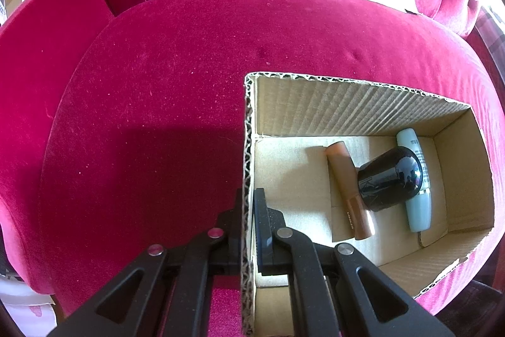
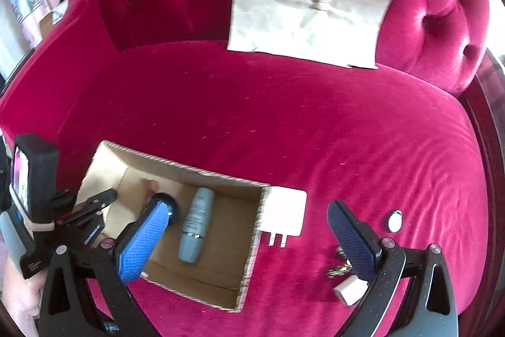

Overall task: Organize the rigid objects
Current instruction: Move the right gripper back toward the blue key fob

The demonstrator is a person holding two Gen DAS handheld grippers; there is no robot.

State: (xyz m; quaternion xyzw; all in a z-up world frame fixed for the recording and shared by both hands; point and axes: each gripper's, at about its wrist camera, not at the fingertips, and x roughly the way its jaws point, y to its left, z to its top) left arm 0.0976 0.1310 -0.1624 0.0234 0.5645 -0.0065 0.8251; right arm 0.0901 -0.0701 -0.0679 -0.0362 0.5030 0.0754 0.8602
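- The cardboard box is sitting open on the seat of the red velvet sofa.
- The left gripper is clenching the left wall of the box: one finger is standing outside the wall and the other inside, so the wall is pinched between them.
- Inside the box three things are lying on the floor: a copper-brown tube, a black rounded cap-like object and a pale blue-grey bottle. The black object is resting between the tube and the bottle and is touching both.
- The right gripper is hanging above the right part of the box with its jaws spread wide and nothing between the blue pads.
- Just beside the right wall of the box, on the sofa seat, a white charger plug is lying with its prongs toward the camera.
- Further right, a small round white thing, a gold metal piece and a small white block are lying near each other on the seat.
- A sheet of brown paper is leaning on the sofa back.
- In the right wrist view a hand is holding the left gripper at the lower left edge.
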